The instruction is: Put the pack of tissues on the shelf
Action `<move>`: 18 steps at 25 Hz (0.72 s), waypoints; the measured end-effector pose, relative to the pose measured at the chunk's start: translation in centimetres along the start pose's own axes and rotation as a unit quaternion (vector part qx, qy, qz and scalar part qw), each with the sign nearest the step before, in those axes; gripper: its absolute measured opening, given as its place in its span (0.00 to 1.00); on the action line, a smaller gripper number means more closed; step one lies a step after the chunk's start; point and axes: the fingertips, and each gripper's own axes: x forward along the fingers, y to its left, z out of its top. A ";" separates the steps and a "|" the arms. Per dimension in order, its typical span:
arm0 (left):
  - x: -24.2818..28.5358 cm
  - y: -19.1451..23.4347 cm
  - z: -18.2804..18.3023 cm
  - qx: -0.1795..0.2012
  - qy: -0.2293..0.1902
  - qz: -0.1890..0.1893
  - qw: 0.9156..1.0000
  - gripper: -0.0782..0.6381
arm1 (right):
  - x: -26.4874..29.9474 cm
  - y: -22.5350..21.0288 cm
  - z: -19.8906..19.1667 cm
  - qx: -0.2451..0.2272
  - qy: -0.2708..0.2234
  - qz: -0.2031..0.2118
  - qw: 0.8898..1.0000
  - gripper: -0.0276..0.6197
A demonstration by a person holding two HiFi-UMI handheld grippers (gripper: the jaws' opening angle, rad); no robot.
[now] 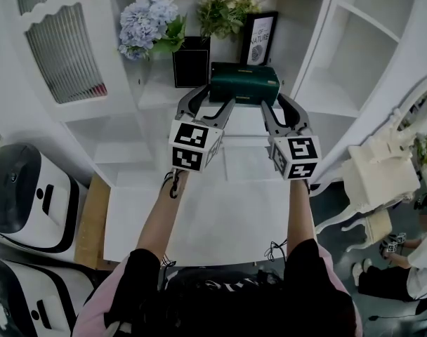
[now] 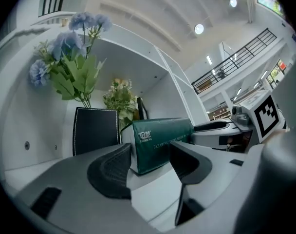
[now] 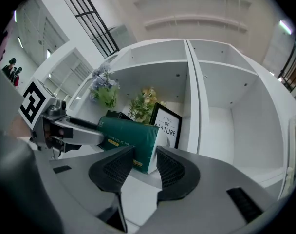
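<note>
The dark green pack of tissues (image 1: 244, 83) lies on the white shelf (image 1: 157, 93), in front of a framed print. My left gripper (image 1: 212, 102) stands open at the pack's left end. In the left gripper view, the pack (image 2: 162, 143) sits just past the gripper (image 2: 150, 156), with its near corner in the gap. My right gripper (image 1: 280, 107) is open at the right end. In the right gripper view, the pack (image 3: 128, 138) shows its white end between the spread pads of the gripper (image 3: 145, 159). I see no pad pressing on it.
A black square vase (image 1: 191, 62) with blue flowers (image 1: 149, 20) stands left of the pack. Behind it are a green plant (image 1: 224, 5) and the framed print (image 1: 259, 37). An upright divider (image 1: 319, 55) bounds the shelf on the right. A white ornate table (image 1: 382, 174) stands at right.
</note>
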 end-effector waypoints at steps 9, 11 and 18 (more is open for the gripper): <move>-1.5 -0.8 -0.9 -0.015 -0.009 -0.018 1.000 0.46 | -1.7 0.4 1.0 0.027 -0.040 0.012 0.999 0.32; -2.5 -1.3 -1.7 -0.032 -0.005 -0.024 0.999 0.46 | -2.5 0.6 0.7 0.025 -0.037 0.014 0.999 0.32; -6.5 -4.3 -6.5 -0.037 0.047 -0.046 0.997 0.46 | -5.4 2.9 -2.8 0.052 -0.009 0.025 0.998 0.32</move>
